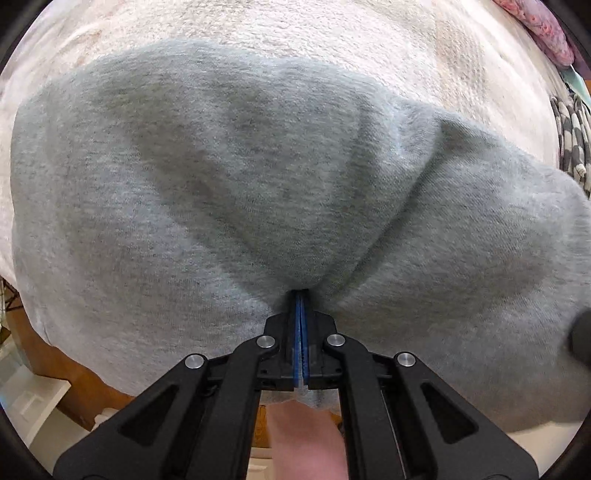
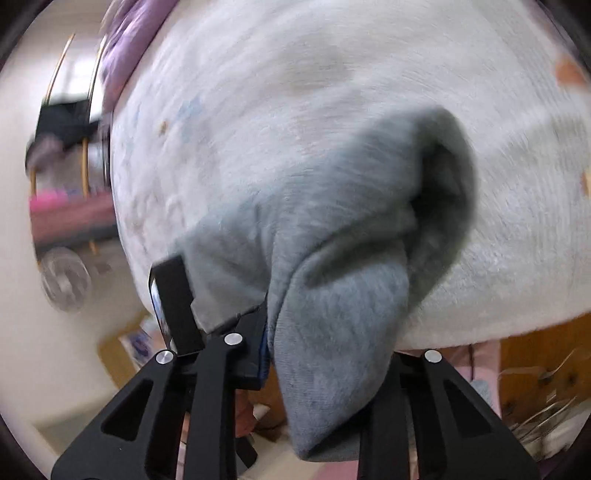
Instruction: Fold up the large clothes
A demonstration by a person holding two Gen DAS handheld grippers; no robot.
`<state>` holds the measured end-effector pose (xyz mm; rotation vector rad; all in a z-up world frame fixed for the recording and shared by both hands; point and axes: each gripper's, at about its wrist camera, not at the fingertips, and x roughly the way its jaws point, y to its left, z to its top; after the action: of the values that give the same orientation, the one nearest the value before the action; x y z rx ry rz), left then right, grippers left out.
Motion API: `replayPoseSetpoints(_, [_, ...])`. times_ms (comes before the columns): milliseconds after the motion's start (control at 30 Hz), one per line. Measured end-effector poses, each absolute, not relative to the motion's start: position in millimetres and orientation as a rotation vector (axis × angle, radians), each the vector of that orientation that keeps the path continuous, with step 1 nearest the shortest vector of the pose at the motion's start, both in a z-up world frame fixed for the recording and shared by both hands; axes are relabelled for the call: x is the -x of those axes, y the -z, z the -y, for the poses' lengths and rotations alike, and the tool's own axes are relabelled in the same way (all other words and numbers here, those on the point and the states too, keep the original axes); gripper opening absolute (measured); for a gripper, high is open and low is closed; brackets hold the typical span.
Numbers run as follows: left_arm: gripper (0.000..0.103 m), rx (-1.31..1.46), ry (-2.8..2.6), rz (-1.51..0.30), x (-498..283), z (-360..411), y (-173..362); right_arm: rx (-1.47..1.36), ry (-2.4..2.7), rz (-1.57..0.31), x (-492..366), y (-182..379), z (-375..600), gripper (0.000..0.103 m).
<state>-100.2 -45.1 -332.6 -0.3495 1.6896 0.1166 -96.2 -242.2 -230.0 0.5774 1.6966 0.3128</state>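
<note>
A large grey sweatshirt-like garment (image 1: 258,177) lies spread over a pale fluffy blanket (image 1: 295,26). My left gripper (image 1: 301,295) is shut on the near edge of the grey garment, and the cloth puckers into folds at the blue pads. In the right wrist view the same grey garment (image 2: 332,229) hangs bunched over my right gripper (image 2: 236,314). The left finger (image 2: 173,302) is in plain sight and the other is buried under the cloth. The right wrist view is blurred by motion.
A pink patterned cloth (image 1: 535,33) and a black-and-white striped cloth (image 1: 572,140) lie at the blanket's right edge. A wooden bed frame (image 1: 55,354) and floor show below. A purple cloth (image 2: 125,55) and a rack (image 2: 74,147) sit at left.
</note>
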Motion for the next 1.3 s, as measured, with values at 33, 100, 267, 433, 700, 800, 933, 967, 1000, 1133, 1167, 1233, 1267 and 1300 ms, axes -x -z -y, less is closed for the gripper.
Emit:
replayPoseSetpoints(33, [0.004,0.359,-0.120,-1.684,98.1,41.9,332.1,-0.564,-0.331,-1.698,93.7,226.4,234.3,0.020])
replayPoseSetpoints(100, [0.004,0.405,-0.112,-1.662,111.8,35.2,327.7,-0.565,-0.373,-1.707,92.8,216.5,219.6,0.020])
replayPoseSetpoints(267, [0.004,0.508,-0.044,-1.644,119.1,20.6,329.6,-0.488,-0.332,-1.729,90.0,206.7,180.7,0.020])
replayPoseSetpoints(433, [0.003,0.531,0.075,-1.678,113.7,3.9,325.9,-0.465,-0.276,-1.691,87.6,192.9,145.0,0.020])
replayPoseSetpoints(700, [0.003,0.300,0.068,-1.562,103.8,-83.9,224.7,-0.389,-0.177,-1.650,78.4,195.2,51.2,0.020])
replayPoseSetpoints(800, [0.004,0.244,-0.015,-1.547,98.8,-128.1,204.1,-0.345,-0.189,-1.666,71.6,207.7,14.4,0.020])
replayPoseSetpoints(933, [0.004,0.184,-0.070,-1.532,93.7,-171.6,181.4,-0.254,-0.236,-1.702,66.5,229.5,-26.5,0.020])
replayPoseSetpoints(967, [0.004,0.175,-0.081,-1.531,94.9,-182.4,178.2,-0.249,-0.248,-1.722,65.5,239.7,-36.7,0.020])
replayPoseSetpoints(1000, [0.004,0.184,-0.091,-1.528,95.5,-192.7,176.3,-0.241,-0.257,-1.736,64.9,248.9,-44.9,0.020])
replayPoseSetpoints(1133, [0.011,0.230,-0.159,-1.568,104.2,-222.5,182.8,-0.146,-0.295,-1.784,66.8,291.5,-88.7,0.020])
replayPoseSetpoints(1167, [0.011,0.241,-0.169,-1.575,106.9,-230.0,184.9,-0.144,-0.305,-1.788,68.1,298.5,-95.2,0.020])
replayPoseSetpoints(1233, [0.012,0.267,-0.200,-1.591,117.4,-239.8,185.9,-0.134,-0.312,-1.817,68.7,317.9,-110.9,0.020])
replayPoseSetpoints(1267, [0.012,0.287,-0.218,-1.601,122.6,-245.0,188.9,-0.116,-0.308,-1.822,68.5,326.3,-118.8,0.020])
replayPoseSetpoints(1300, [0.014,0.319,-0.236,-1.614,129.0,-251.3,192.8,-0.103,-0.305,-1.821,68.0,330.1,-124.1,0.020])
